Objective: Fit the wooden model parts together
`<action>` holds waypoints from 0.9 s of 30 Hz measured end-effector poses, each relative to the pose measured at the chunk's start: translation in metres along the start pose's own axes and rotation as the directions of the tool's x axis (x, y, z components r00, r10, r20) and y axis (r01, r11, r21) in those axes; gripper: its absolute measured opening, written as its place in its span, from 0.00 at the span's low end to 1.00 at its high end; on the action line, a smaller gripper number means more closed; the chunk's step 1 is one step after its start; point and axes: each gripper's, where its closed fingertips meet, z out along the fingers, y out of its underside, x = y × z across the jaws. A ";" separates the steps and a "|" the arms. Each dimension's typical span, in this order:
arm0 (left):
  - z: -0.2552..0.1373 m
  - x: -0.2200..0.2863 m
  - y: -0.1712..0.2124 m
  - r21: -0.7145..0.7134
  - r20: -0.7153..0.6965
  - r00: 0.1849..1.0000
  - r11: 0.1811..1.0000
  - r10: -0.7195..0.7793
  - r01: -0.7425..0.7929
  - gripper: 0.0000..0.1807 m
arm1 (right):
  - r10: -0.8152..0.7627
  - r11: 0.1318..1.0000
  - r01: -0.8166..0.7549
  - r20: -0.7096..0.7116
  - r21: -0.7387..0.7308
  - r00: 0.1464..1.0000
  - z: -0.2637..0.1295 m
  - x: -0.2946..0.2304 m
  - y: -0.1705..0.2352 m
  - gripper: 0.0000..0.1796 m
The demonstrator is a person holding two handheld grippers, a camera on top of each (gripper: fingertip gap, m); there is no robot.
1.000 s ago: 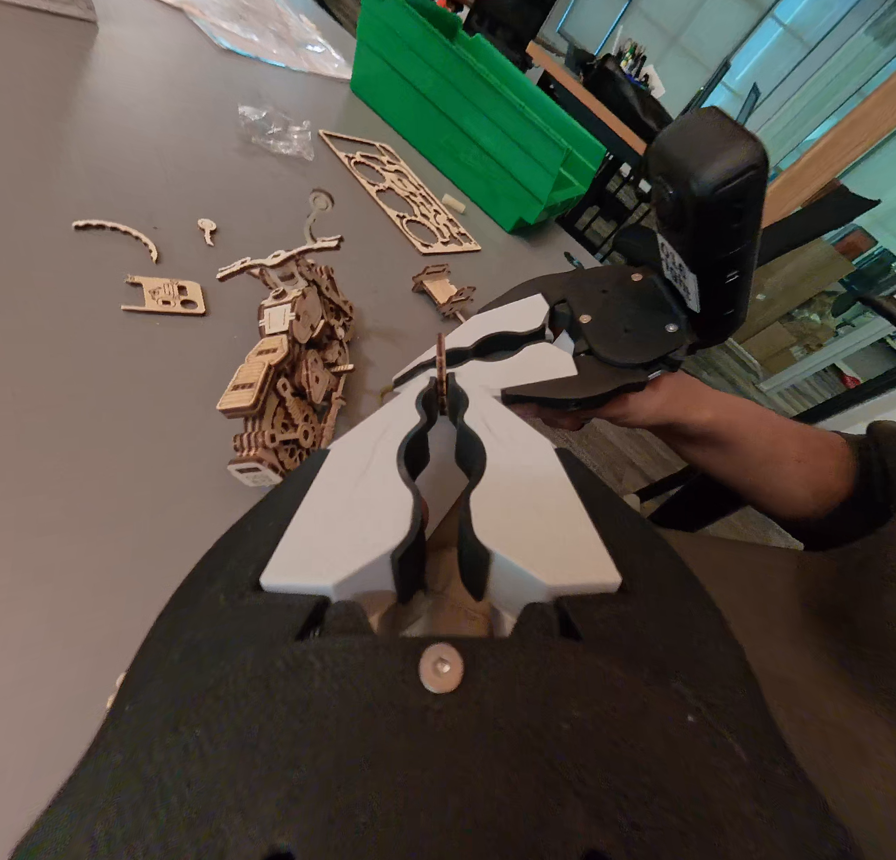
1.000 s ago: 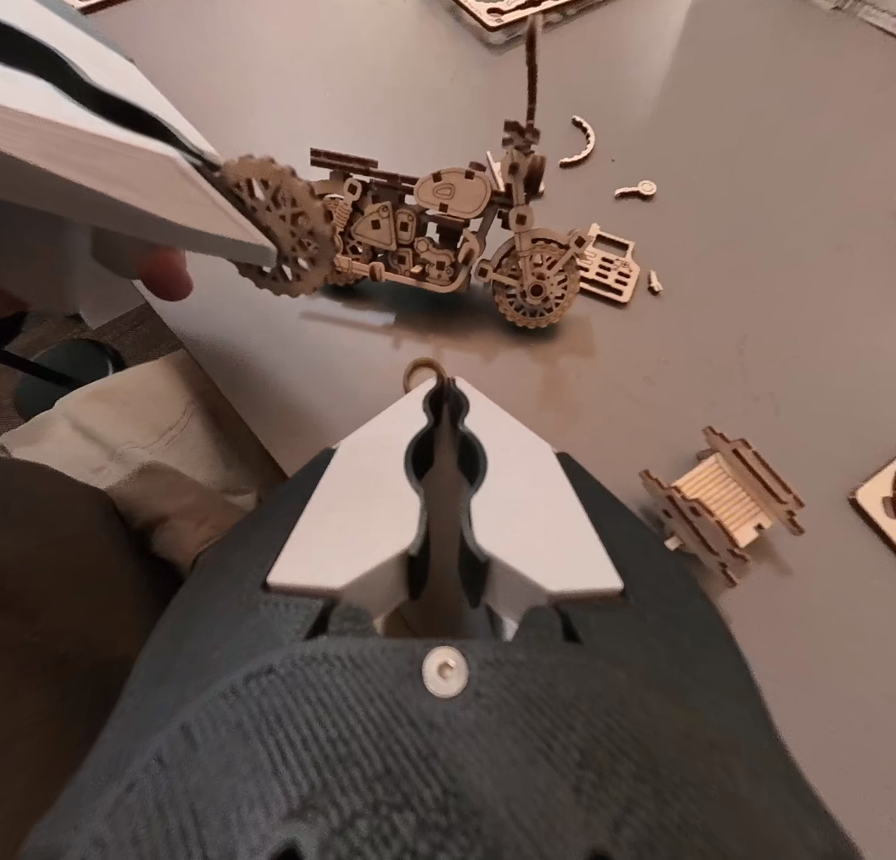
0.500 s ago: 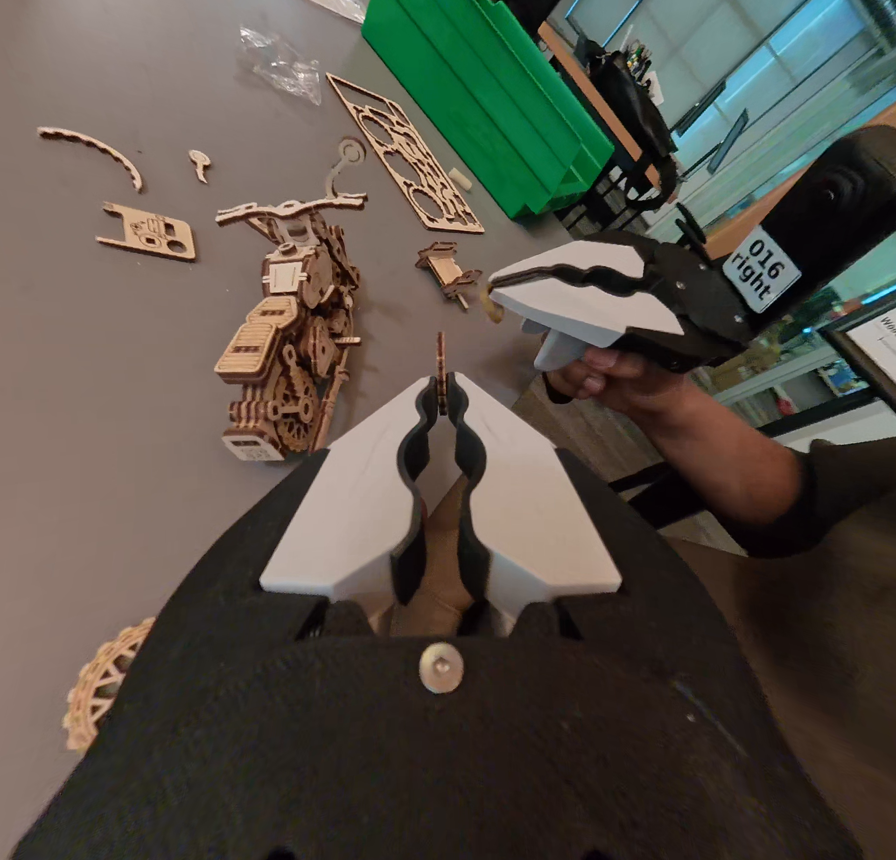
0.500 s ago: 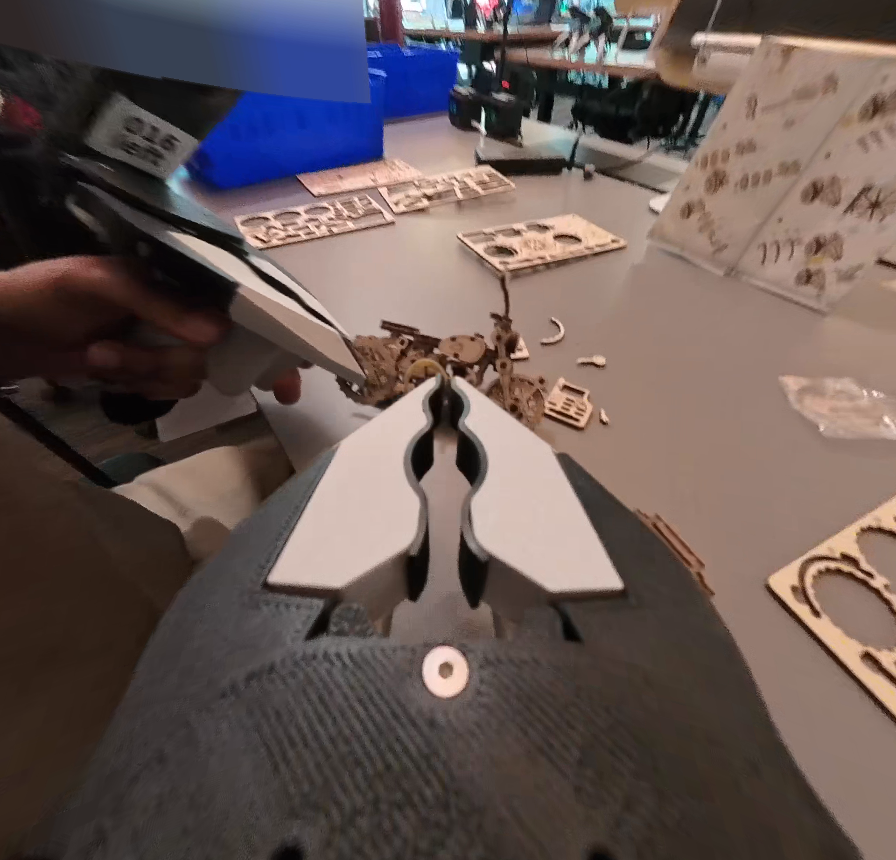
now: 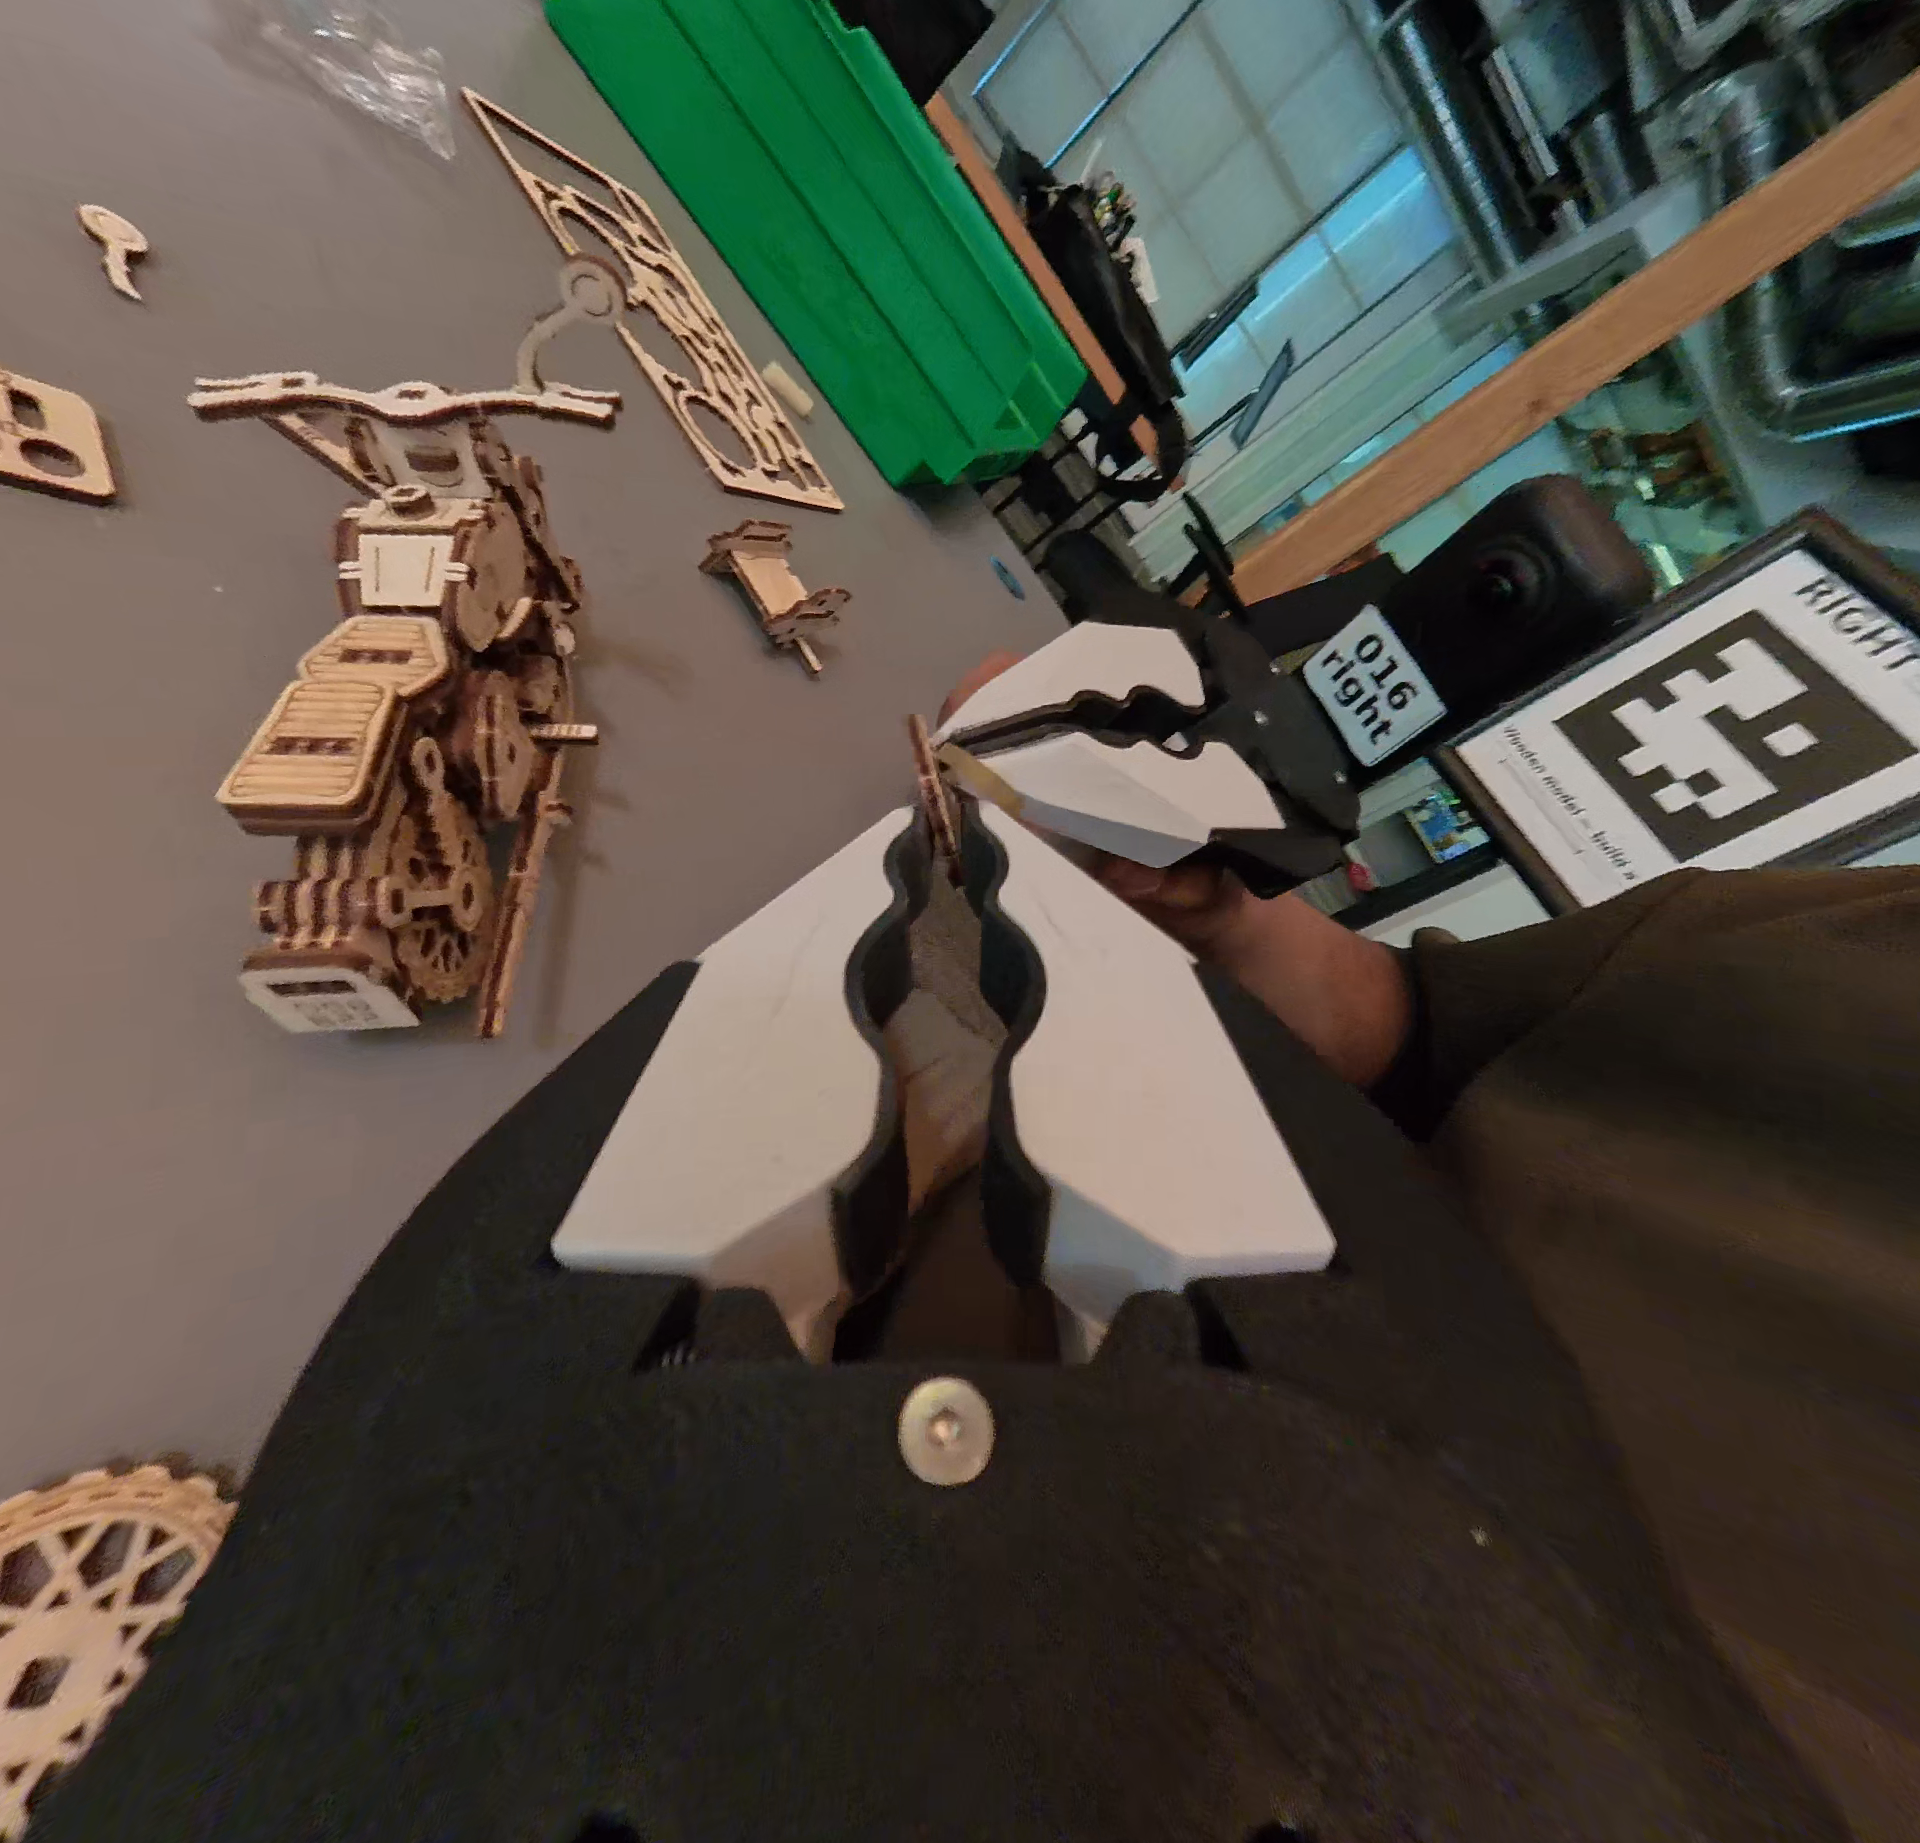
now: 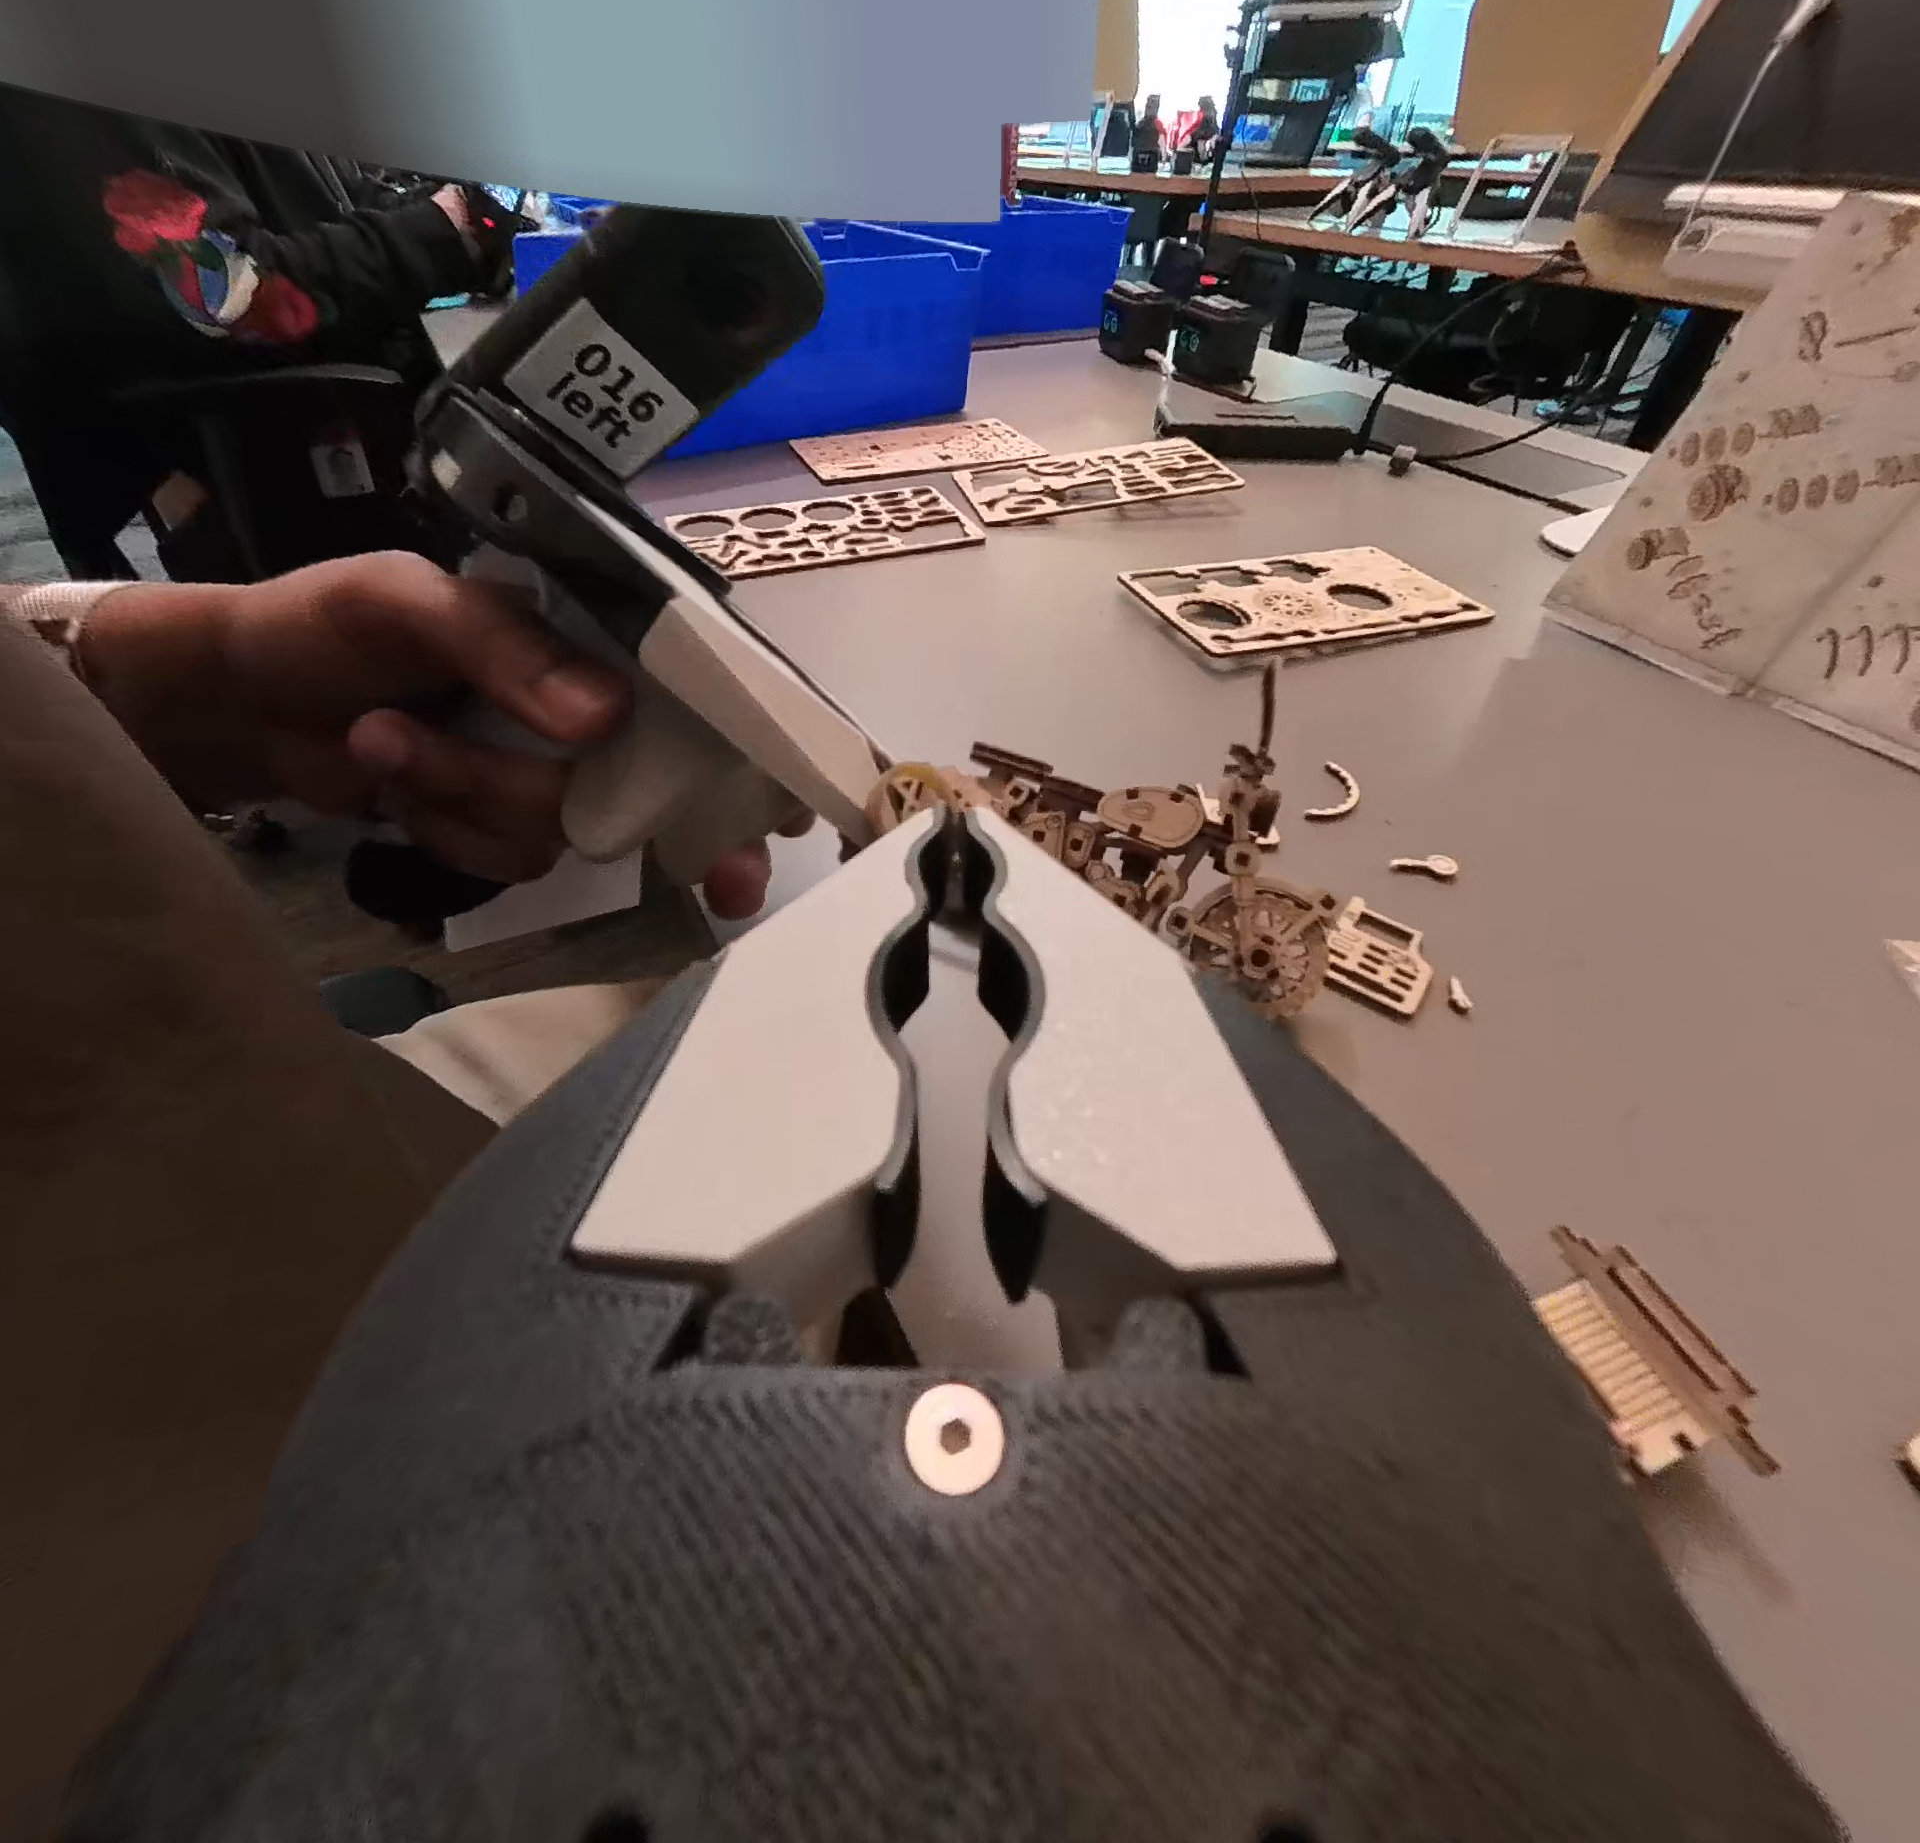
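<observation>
My left gripper [image 5: 940, 837] is shut on a small toothed wooden wheel [image 5: 928, 775], seen edge-on above the table's near edge. My right gripper [image 5: 951, 749] comes in from the right, shut on a small pale wooden piece [image 5: 977, 777] whose tip touches the wheel's side. In the right wrist view my right gripper [image 6: 954, 829] is shut, its tips against the wheel [image 6: 904, 791] held by the left gripper [image 6: 868, 806]. The partly built wooden motorcycle [image 5: 416, 702] stands on the grey table [image 5: 156, 1118], also behind the tips in the right wrist view [image 6: 1143, 848].
A green bin [image 5: 810, 183] and a cut-out sheet [image 5: 665, 307] lie at the far edge. A small ribbed sub-assembly [image 5: 774, 593] and a large spoked wheel [image 5: 83, 1585] lie loose. More sheets [image 6: 1304, 604], blue bins [image 6: 883, 339] and a propped instruction page [image 6: 1766, 546] are beyond. My two grippers' fingertips are within a few centimetres of each other.
Both grippers have lifted and tilted up from the table. The right gripper has closed in on the left, so its pale piece now meets the wheel.
</observation>
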 end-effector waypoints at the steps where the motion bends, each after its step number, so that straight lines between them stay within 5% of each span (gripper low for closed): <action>1: 0.000 0.001 0.000 0.001 -0.014 1.000 1.000 -0.013 0.013 0.01 | -0.013 1.000 0.013 -0.006 0.006 1.000 -0.001 0.000 -0.001 0.00; 9: 0.001 0.008 -0.003 0.013 -0.072 0.996 0.998 -0.055 0.056 0.03 | -0.079 0.997 0.080 -0.050 0.018 0.996 -0.004 0.000 -0.005 0.00; 12: -0.002 0.023 -0.005 0.019 -0.179 0.981 0.997 -0.075 0.080 0.17 | -0.087 0.996 0.089 -0.061 0.019 0.994 -0.005 0.002 -0.006 0.00; 16: -0.004 0.027 -0.008 0.028 -0.222 0.969 0.993 -0.108 0.117 0.19 | -0.100 0.994 0.103 -0.068 0.031 0.993 -0.005 0.000 -0.009 0.00; 24: -0.004 0.008 -0.007 0.038 -0.155 0.973 0.983 -0.172 0.179 0.01 | -0.183 0.982 0.187 -0.089 0.034 0.979 -0.004 -0.003 -0.009 0.01; 27: -0.006 0.007 -0.011 0.066 -0.142 0.978 0.985 -0.150 0.161 0.01 | -0.118 0.991 0.129 -0.193 0.046 0.974 -0.005 0.010 -0.014 0.16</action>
